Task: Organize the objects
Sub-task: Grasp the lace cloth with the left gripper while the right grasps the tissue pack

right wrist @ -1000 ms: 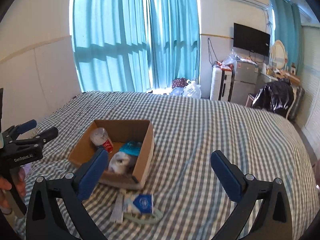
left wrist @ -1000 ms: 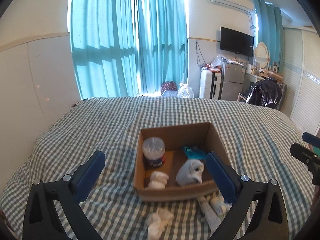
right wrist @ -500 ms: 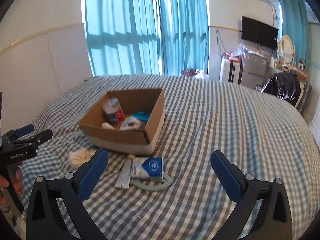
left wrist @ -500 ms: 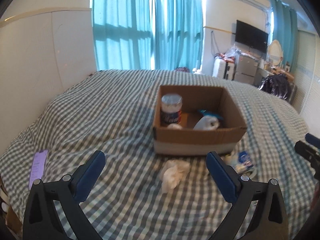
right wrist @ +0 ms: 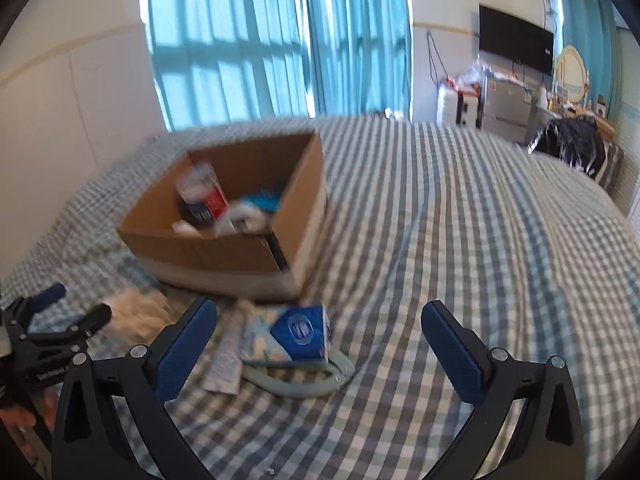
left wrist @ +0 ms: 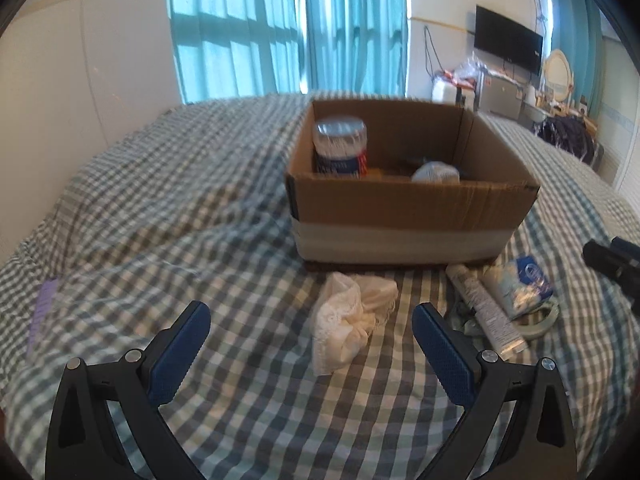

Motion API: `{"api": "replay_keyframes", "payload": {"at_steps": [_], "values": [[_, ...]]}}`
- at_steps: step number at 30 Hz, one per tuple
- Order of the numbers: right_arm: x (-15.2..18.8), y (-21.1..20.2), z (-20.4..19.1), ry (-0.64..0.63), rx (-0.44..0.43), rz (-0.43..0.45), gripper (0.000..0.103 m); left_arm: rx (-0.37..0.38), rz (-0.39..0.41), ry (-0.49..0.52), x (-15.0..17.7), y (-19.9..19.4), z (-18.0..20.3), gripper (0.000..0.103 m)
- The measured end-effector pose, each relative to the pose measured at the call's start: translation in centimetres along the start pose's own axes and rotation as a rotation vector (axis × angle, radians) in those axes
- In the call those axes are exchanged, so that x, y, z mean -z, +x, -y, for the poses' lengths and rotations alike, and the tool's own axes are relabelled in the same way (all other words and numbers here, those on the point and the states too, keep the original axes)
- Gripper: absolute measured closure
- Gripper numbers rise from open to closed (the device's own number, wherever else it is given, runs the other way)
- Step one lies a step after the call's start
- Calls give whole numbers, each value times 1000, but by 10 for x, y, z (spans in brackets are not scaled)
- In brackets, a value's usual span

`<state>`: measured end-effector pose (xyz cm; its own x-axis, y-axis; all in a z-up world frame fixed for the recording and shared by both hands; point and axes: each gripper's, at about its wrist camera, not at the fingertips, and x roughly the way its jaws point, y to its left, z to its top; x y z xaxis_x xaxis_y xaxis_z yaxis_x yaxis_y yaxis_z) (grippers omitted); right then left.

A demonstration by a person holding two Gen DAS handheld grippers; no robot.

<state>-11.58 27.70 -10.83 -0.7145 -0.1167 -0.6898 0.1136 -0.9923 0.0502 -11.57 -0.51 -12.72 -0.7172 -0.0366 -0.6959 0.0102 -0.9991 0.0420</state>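
A cardboard box (left wrist: 412, 212) (right wrist: 208, 248) stands on the checked bed and holds a clear jar (left wrist: 340, 146), a white bundle (left wrist: 436, 172) and other small items. A crumpled white cloth (left wrist: 352, 320) (right wrist: 136, 312) lies in front of the box, just ahead of my open, empty left gripper (left wrist: 312, 344). A white tube (left wrist: 480, 308) (right wrist: 224, 360), a blue tissue pack (left wrist: 520, 284) (right wrist: 292, 334) and a pale ring (right wrist: 304, 380) lie right of the cloth. My right gripper (right wrist: 318, 336) is open and empty, low over the tissue pack.
The checked bed (right wrist: 460, 240) stretches far to the right. A purple slip (left wrist: 42, 312) lies at the bed's left edge by the white wall. Teal curtains (left wrist: 288, 28), a TV (left wrist: 508, 44), a fridge and a black bag stand beyond the bed.
Both grippers have dropped lower and closer to the bed. The left now faces the white cloth at close range, and the right has closed in on the tissue pack. Both stay open.
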Motion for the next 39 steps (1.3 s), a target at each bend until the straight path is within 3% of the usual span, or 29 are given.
{"api": "replay_keyframes", "payload": {"at_steps": [6,15,20,26,27,32,34,39], "values": [[15,29,-3,15,-20,-79,0,-7,-34,6,0,29,3,0],[20,30,14,95,-52,-92,0,14,-78,5,-6,60,7,0],[20,39,7,67,1,-112,0,48,-105,6,-3,72,5,3],[20,59,-13,10,-27,-145,0,96,-136,-6,1,77,2,51],[20,64,-20,-21,-25,-156,0,115,-132,3,1,74,3,64],[21,77,-31,-52,-48,-175,0,127,-103,59,9,59,11,70],[22,78,-29,-32,-54,-174,5,129,-103,58,10,56,11,71],[29,69,-33,-55,-63,-169,31,131,-115,32,14,49,6,72]]}}
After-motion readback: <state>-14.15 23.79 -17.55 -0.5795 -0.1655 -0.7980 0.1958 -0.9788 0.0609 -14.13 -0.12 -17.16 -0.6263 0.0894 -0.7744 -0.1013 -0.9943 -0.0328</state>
